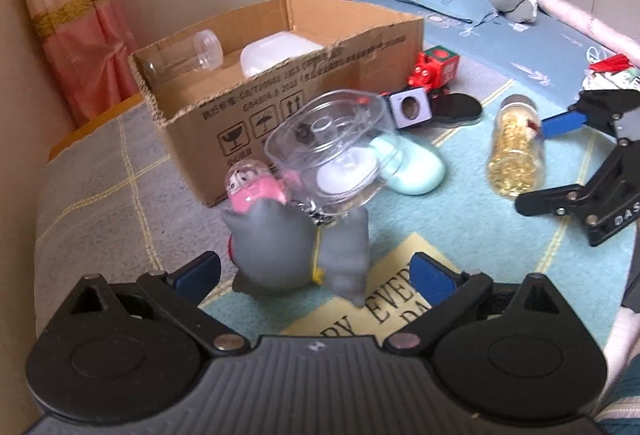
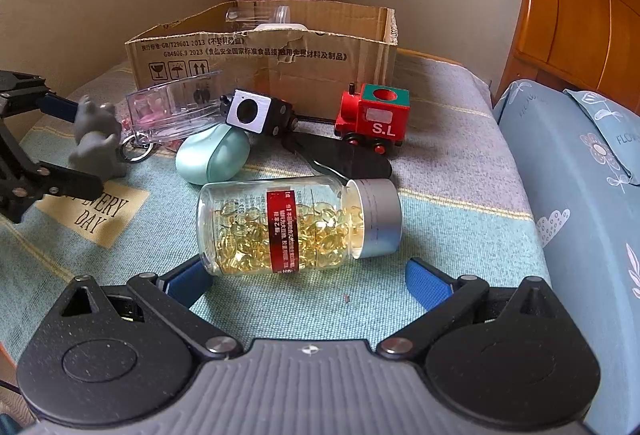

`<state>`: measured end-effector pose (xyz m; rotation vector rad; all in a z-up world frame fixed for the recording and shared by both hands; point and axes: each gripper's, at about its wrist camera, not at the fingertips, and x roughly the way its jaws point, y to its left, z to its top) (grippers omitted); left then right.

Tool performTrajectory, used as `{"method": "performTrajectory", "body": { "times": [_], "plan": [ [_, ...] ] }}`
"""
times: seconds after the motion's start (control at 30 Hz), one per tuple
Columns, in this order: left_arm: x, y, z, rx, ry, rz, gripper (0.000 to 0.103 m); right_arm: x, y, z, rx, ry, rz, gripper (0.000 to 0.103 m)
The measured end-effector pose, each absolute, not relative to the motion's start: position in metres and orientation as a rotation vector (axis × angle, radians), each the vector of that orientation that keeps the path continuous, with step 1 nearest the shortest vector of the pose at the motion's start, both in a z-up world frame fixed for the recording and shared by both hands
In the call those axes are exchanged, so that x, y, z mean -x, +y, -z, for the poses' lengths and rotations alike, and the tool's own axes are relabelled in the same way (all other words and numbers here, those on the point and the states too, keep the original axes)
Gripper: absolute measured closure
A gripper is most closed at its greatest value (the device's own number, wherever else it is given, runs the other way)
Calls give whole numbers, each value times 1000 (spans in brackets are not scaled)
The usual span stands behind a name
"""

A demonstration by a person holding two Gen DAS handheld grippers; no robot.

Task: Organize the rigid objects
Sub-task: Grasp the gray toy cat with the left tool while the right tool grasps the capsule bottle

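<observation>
On the bed, over a teal and grey blanket with a yellow "EVERY DAY" patch, 1 open cardboard box stands at the far corner by the wall and holds 1 clear jar lying on its side and 1 white lidded container. In front of the box lie 1 red and green toy train marked "S.L", 1 small black-and-white cube, 1 flat black piece, 1 mint-green oval case and 1 clear plastic box with a keyring, just beside 1 pink capsule toy. The left gripper has its blue fingers spread wide on either side of 1 grey animal figure, not pressing on it. The right gripper is likewise released, fingers apart, with 1 glass bottle of golden capsules, silver cap, lying on its side just ahead of them.
</observation>
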<state>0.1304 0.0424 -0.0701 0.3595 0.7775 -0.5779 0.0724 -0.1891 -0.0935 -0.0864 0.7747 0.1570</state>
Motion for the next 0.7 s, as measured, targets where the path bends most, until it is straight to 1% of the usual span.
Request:
{"method": "performTrajectory", "body": {
  "times": [0.23, 0.3, 0.37, 0.63, 0.7],
  "plan": [
    [-135, 45, 71, -351, 769, 577, 7, -73, -188, 92, 98, 771, -158, 0],
    [-136, 45, 72, -350, 773, 574, 14, -75, -187, 88, 107, 762, -162, 0],
    [-139, 46, 74, -344, 783, 572, 16, -78, -185, 86, 119, 758, -166, 0],
    [-143, 47, 75, -327, 788, 568, 17, -88, -178, 78, 175, 744, -182, 0],
    [-144, 45, 75, -330, 790, 569, 22, -90, -177, 78, 167, 758, -188, 0]
  ]
}}
